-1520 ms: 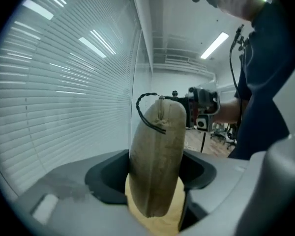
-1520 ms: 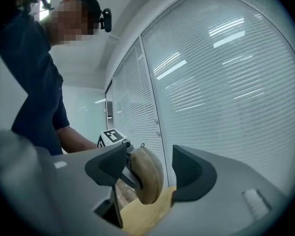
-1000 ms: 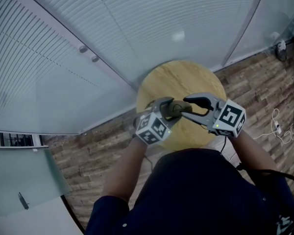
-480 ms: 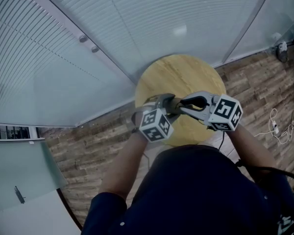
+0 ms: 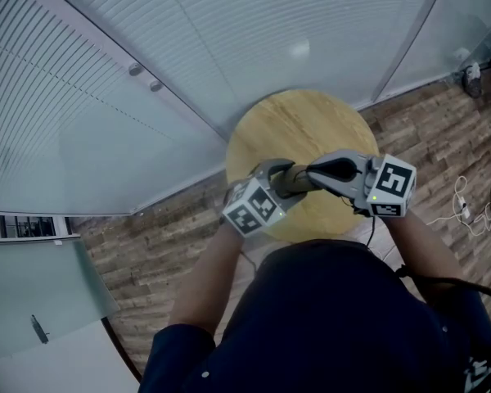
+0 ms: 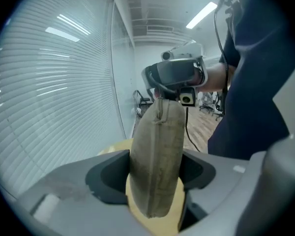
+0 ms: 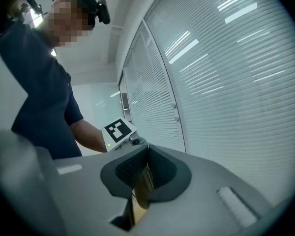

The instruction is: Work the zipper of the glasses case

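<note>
Now that the fingers (image 7: 165,174) of my right gripper (image 7: 145,172) have just been closing on what looks like the zipper pull (image 7: 142,194), the glasses case (image 6: 157,146) sits clamped between the fingers of my left gripper (image 6: 155,178); pulling can begin.

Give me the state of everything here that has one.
glasses case: clamped on edge, zipper looks closed along the visible side.
zipper tab: pinched at the case's far end.
left gripper: shut on the glasses case.
right gripper: jaws just closed, shut on the zipper tab.
</note>
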The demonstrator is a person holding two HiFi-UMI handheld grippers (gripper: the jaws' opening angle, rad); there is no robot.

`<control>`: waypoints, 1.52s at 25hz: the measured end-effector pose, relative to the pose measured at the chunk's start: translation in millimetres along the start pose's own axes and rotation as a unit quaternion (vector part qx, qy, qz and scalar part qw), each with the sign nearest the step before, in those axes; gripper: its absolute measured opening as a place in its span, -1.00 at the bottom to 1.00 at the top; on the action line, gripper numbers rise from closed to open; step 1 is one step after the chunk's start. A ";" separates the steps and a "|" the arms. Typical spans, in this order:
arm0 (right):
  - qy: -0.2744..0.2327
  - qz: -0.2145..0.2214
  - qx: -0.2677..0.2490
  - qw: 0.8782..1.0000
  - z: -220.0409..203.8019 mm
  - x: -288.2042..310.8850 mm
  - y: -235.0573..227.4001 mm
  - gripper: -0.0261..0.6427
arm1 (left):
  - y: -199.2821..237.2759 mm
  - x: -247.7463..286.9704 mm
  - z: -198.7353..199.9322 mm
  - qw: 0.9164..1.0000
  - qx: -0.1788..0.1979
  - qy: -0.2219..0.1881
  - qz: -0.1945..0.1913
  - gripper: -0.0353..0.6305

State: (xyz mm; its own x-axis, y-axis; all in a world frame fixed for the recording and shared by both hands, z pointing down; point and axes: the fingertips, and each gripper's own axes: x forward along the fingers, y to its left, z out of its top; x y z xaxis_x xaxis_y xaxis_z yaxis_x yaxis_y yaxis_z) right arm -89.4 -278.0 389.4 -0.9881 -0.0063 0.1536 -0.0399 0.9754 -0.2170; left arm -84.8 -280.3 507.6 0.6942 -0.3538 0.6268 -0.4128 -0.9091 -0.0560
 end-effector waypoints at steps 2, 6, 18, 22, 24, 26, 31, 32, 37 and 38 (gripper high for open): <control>-0.016 -0.003 -0.001 1.000 4.8 -4.7 -2.9 -0.88 | 1.8 -3.3 5.8 0.999 -0.026 -0.027 -0.008 0.00; -0.063 -0.009 0.015 0.998 17.4 -15.9 -9.6 -0.89 | 1.7 -5.7 20.4 0.994 -0.066 -0.078 -0.030 -0.01; -0.162 -0.015 0.030 0.986 50.2 -40.9 -13.4 -0.89 | 1.1 -27.4 62.1 0.967 -0.134 -0.204 -0.075 -0.05; -0.188 -0.015 0.041 0.981 57.3 -47.4 -17.5 -0.89 | 6.8 -37.7 69.4 0.950 -0.165 -0.249 -0.087 -0.05; -0.198 -0.014 0.043 0.979 59.7 -51.4 -18.4 -0.89 | 7.6 -41.6 73.4 0.944 -0.174 -0.265 -0.092 -0.05; -0.211 -0.017 0.050 0.976 62.1 -56.8 -22.3 -0.89 | 11.3 -49.1 77.9 0.933 -0.191 -0.289 -0.095 -0.05; -0.232 -0.016 0.058 0.971 67.5 -62.6 -27.7 -0.89 | 20.8 -66.1 86.0 0.918 -0.211 -0.321 -0.096 -0.06; -0.239 -0.015 0.057 0.969 70.8 -63.6 -26.9 -0.89 | 21.7 -69.4 89.3 0.913 -0.216 -0.333 -0.098 -0.07; -0.263 -0.019 0.058 0.963 78.6 -72.5 -28.8 -0.89 | 31.6 -87.8 102.1 0.866 -0.269 -0.406 -0.112 -0.09; -0.266 -0.018 0.059 0.962 78.5 -74.8 -27.6 -0.89 | 30.7 -88.3 103.6 0.863 -0.273 -0.410 -0.114 -0.09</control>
State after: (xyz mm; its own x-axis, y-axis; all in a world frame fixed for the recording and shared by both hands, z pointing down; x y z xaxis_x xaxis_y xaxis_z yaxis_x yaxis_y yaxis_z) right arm -26.1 -321.8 308.3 -0.9207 -0.1819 -0.3452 -0.0610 0.9409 -0.3331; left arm -97.7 -299.8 370.0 0.8857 -0.4189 -0.2002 -0.2704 -0.8159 0.5110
